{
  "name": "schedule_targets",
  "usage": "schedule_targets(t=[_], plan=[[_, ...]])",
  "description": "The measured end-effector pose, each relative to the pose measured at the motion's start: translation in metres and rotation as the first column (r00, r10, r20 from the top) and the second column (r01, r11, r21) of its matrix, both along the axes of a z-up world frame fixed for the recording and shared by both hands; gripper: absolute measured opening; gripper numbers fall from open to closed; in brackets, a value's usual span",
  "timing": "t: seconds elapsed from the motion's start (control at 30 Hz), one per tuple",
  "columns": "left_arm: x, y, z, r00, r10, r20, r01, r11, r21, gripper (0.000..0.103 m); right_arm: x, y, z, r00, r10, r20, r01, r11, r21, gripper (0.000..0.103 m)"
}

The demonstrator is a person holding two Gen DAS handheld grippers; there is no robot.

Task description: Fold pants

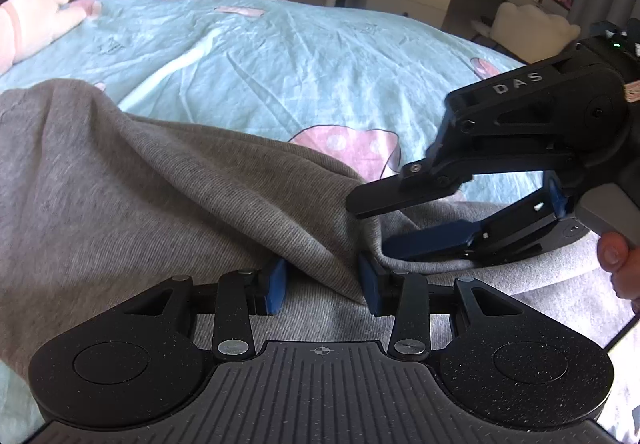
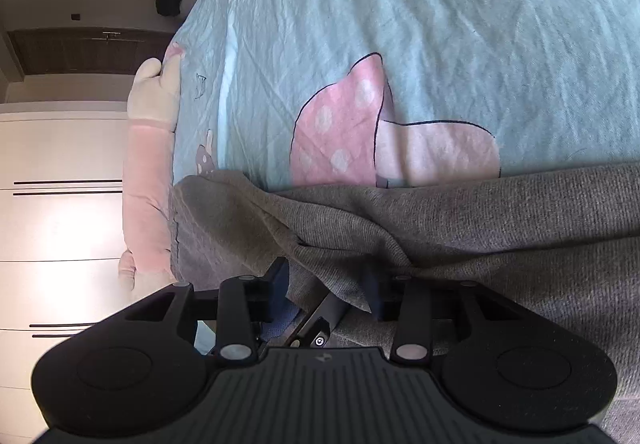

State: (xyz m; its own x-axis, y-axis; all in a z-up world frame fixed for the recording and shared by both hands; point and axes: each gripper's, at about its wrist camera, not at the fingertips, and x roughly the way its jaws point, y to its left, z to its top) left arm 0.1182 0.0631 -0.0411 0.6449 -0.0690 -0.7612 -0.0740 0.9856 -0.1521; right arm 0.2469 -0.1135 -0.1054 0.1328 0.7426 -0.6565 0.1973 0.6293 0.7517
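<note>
Pants of grey knit lie across the near part of a bed covered in a pale blue printed sheet, one layer lifted into a ridge that runs toward both tools. The left gripper has its blue fingers partly apart with a fold of the grey cloth passing between them; whether the pads truly pinch it cannot be told, since a gap shows beside the left one. The right gripper, seen from the left wrist camera, comes in from the right with its fingers spread around the bunched edge of the same fold, not visibly pressing on it. The step in hand looks like taking hold of an edge to carry it over; the next move probably calls for both tools to close firmly on the cloth before lifting together. In the right wrist view the cloth drapes over the right finger, hiding its tip, and the far end of the pants is cut off. A person's thumb shows at the handle.
</note>
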Motion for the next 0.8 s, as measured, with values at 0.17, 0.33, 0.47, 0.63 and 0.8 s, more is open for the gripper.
schedule_targets(t=[0.17, 0.33, 0.47, 0.63, 0.8], plan=[[-0.004, 0.006, 0.002, 1.000, 0.006, 0.013, -0.006, 0.999, -0.049, 0.043, 0.006, 0.009, 0.004, 0.993, 0.064, 0.098, -0.062, 0.998, -0.022, 0.040], [-0.017, 0.018, 0.010, 0.998, -0.039, 0.042, 0.046, 0.984, -0.173, 0.050, -0.017, 0.000, 0.011, 0.984, 0.112, 0.138, -0.116, 0.993, 0.024, 0.016], [-0.012, 0.021, -0.001, 1.000, -0.028, -0.008, 0.026, 0.982, -0.189, 0.050, -0.040, -0.031, 0.045, 0.945, 0.138, 0.297, -0.093, 0.983, -0.160, 0.028], [-0.012, 0.014, -0.001, 0.999, -0.038, -0.002, 0.037, 0.989, -0.145, 0.051, -0.054, -0.073, 0.077, 0.861, 0.273, 0.429, -0.061, 0.893, -0.446, 0.080], [-0.013, 0.003, 0.000, 0.998, -0.059, 0.009, 0.059, 0.994, -0.087, 0.058, -0.059, -0.064, 0.070, 0.762, 0.497, 0.416, -0.165, 0.769, -0.617, 0.081]])
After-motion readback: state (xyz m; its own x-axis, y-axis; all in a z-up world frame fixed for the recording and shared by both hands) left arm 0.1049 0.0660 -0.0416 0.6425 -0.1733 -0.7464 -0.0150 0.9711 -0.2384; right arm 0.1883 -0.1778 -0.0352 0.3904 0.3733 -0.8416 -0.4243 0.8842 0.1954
